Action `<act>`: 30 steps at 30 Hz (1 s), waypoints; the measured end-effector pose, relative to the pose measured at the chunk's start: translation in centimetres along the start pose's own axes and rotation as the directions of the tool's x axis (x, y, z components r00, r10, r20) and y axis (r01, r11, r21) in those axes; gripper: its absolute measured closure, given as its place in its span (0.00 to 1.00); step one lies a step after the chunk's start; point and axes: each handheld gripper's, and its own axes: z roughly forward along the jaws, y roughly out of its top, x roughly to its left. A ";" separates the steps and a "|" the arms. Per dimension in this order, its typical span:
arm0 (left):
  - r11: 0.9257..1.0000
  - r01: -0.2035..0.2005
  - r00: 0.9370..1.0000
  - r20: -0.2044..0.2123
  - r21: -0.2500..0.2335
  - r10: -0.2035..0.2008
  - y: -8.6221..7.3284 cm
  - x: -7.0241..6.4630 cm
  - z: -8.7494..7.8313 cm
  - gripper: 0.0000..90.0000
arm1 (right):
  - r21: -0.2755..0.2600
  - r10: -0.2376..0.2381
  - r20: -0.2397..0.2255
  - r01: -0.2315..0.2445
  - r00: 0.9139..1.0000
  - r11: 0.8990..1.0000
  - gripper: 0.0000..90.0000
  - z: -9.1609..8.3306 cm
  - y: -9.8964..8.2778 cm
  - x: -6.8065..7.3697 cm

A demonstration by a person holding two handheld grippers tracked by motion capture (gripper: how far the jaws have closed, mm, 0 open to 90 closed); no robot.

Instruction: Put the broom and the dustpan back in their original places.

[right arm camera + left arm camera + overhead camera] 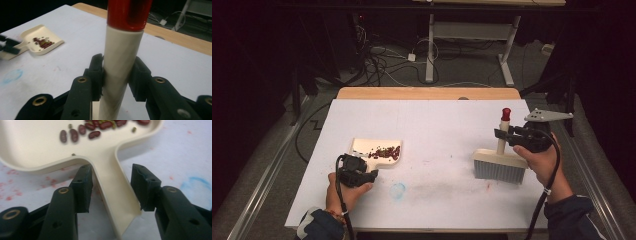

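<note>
while the white surface (432, 125) is kept bare for sweeping, the brush (500, 165) is stood bristles-down on its right side, its handle clamped upright in the right gripper (504, 134) jaws. the dustpan (377, 152) is laid flat at left so its beans (384, 151) stay in; its handle is straddled, not pressed, by the left gripper (111, 187) jaws, held apart.

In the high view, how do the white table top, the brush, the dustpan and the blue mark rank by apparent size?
1. White table top
2. Brush and dustpan: too alike to rank
3. Blue mark
</note>
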 end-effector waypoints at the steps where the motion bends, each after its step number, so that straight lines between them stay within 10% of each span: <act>1: 1.000 -0.009 1.000 -0.002 -0.008 0.009 0.0 -0.1 -0.1 0.56 | 0.005 0.002 0.013 -0.002 1.000 1.000 0.74 0.5 0.1 -0.2; 16: 0.988 -0.113 0.993 -0.036 -0.105 0.110 -0.4 0.0 -0.9 0.45 | 0.109 0.077 0.160 -0.095 0.984 0.989 0.69 6.9 -0.1 -4.2; 30: 0.917 -0.279 0.960 -0.073 -0.284 0.270 -2.1 -1.1 -2.1 0.26 | 0.088 0.064 0.281 -0.092 0.958 0.992 0.64 8.5 -0.6 -4.5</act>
